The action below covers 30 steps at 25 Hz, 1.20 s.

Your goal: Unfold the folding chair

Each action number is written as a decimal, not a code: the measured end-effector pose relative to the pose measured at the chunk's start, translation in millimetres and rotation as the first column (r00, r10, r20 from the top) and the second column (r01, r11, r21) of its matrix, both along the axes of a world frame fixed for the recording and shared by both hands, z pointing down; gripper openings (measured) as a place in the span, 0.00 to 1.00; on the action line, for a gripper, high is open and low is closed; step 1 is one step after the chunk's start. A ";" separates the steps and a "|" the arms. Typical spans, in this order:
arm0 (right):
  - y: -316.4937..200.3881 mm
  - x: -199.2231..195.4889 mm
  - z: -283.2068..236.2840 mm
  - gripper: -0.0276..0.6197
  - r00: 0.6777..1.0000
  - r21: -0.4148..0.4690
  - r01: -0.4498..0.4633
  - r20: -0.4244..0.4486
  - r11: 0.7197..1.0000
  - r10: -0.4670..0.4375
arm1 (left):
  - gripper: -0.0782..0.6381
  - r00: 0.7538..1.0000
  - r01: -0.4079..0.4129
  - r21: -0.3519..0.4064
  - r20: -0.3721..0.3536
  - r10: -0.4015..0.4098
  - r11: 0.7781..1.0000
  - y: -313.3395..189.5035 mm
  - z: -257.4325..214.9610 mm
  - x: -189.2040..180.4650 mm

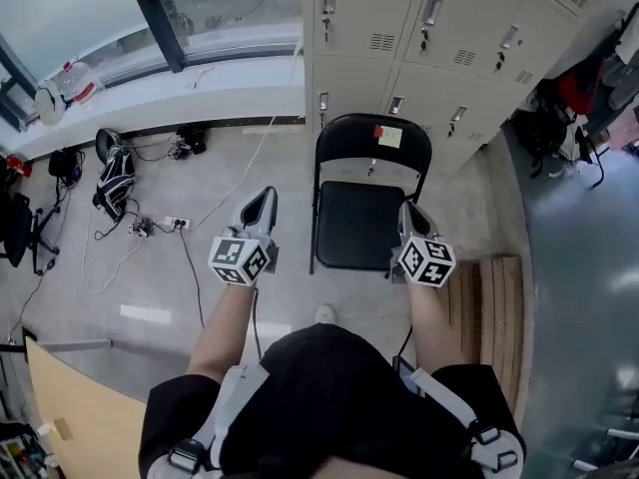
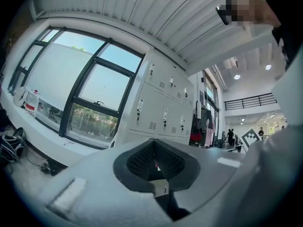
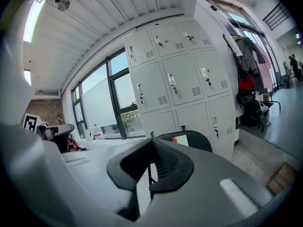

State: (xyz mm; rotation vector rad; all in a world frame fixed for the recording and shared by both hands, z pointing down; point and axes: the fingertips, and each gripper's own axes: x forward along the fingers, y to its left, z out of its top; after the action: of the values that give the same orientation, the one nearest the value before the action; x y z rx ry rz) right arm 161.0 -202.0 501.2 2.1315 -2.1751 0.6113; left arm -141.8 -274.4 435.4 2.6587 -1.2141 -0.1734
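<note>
Before metal lockers (image 1: 419, 28) the black folding chair (image 1: 357, 226) stands open; left gripper (image 1: 266, 198) and right gripper (image 1: 410, 210) fingers are closed.

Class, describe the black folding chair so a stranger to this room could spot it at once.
Find the wall of beige metal lockers at the far side of the room. Right in front of them stands the black folding chair, unfolded, with its seat level. Unlike the black bag lying below the window, it bears a pale note with a red corner on its backrest.
</note>
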 end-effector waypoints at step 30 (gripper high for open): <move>154.1 -127.9 -67.2 0.05 0.996 0.169 0.031 -0.088 0.985 -0.016 | 0.11 0.998 0.062 0.109 -0.032 -0.059 0.992 161.1 -36.8 -150.2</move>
State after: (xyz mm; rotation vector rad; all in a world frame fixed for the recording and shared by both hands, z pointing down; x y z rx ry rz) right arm 33.2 -47.9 434.0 2.1620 -2.2776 0.3359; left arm -292.0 -113.3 398.7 2.7037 -1.3129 -0.2949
